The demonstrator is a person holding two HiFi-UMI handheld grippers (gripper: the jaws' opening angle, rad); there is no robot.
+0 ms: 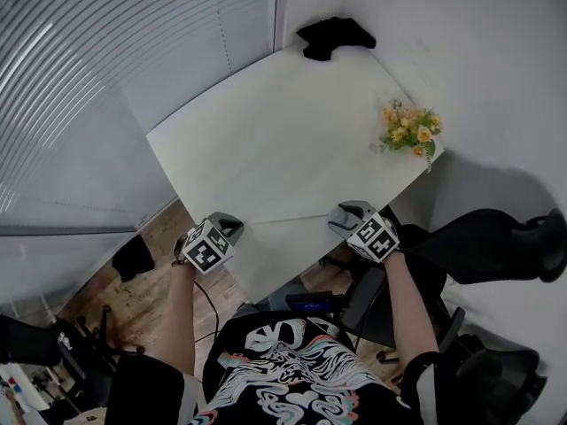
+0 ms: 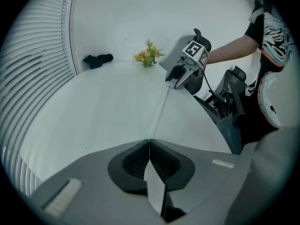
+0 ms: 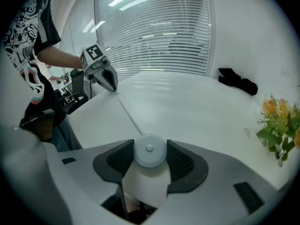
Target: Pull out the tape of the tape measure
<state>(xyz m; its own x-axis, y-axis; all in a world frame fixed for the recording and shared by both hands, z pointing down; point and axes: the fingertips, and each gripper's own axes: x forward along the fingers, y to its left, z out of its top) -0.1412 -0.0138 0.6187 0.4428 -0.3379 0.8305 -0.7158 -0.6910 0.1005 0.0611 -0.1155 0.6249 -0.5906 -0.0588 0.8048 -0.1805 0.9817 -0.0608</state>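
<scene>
The right gripper (image 3: 150, 146), jaws wide, is gripping the round white tape measure (image 3: 149, 150) above the white table (image 1: 266, 131). The left gripper (image 2: 149, 143), closed, is pinching the thin tape (image 2: 160, 112) stretched between them. The pull-out looks under way; next, likely widening the gap steadily.

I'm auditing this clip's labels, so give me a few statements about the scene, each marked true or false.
1. The right gripper grips a round white tape measure case. True.
2. The left gripper has its jaws wide apart. False: they are shut on the end of the tape.
3. The tape runs from one gripper to the other. True.
4. The flowers lie on the floor. False: they stand at the edge of the table.
</scene>
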